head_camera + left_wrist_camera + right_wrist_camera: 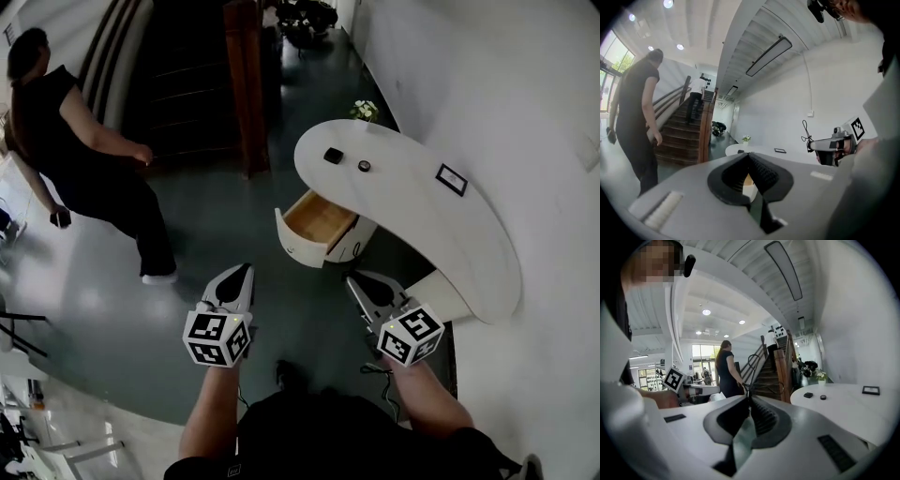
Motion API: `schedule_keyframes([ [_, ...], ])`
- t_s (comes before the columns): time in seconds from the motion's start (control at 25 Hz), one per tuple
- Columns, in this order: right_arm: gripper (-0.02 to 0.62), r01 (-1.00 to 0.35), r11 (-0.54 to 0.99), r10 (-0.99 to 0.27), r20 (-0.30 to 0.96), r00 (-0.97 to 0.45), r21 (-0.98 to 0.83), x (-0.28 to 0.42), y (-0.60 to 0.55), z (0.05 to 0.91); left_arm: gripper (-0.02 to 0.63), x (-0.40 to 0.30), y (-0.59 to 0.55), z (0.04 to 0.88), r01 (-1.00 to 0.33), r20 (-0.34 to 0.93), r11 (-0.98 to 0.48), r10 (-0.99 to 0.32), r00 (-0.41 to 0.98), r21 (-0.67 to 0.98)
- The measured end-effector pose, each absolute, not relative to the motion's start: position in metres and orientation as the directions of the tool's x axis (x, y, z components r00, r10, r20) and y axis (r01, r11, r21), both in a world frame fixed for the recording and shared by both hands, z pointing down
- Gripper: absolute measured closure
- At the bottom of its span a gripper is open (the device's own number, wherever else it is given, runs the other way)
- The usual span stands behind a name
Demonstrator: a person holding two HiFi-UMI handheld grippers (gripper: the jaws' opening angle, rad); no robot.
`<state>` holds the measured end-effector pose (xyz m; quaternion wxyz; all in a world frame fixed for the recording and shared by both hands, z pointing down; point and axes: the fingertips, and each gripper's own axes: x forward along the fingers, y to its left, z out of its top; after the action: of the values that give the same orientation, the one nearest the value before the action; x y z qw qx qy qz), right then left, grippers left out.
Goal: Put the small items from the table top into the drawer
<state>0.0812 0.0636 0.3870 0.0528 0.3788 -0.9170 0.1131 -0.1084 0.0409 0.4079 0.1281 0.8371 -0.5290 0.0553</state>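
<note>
- The left gripper [245, 270] is held low in the head view, over the dark floor [234, 225], well short of the table [412, 220].
- Its jaws are closed tip to tip, with nothing between them.
- The right gripper [352, 279] is level with it on the other side, just in front of the table's near end.
- Its jaws are also pressed together and hold nothing.
- The table is white and curved and stands along the right wall.
- The drawer [319, 223] juts from the table's front edge, pulled open, with its wooden inside showing.
- A black block [333, 156] lies on the table top near the far end.
- A round piece [364, 166] lies just beside the block, towards the wall.
- A frame [451, 178] lies flat further along the top, near the wall and well apart from those two.
- A plant [364, 110] with pale flowers stands at the table's far tip.
- A person [80, 141] in dark clothes stands to the left, near the stairs [187, 75], well apart from the table.
</note>
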Motion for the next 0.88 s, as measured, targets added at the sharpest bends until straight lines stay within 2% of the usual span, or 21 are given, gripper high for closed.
schedule_keyframes([
  [0.4,0.563,-0.711,0.690,-0.685,0.196,-0.701,-0.132,0.019,0.021,0.378,0.595,-0.168,0.005,0.405,-0.890,0.200,-0.419,-0.870,0.451,0.180],
  [0.88,0.563,-0.716,0.682,-0.689,0.200,-0.697,-0.147,0.004,-0.020,0.386,0.595,-0.185,-0.031,0.410,-0.887,0.216,-0.428,-0.862,0.458,0.174],
])
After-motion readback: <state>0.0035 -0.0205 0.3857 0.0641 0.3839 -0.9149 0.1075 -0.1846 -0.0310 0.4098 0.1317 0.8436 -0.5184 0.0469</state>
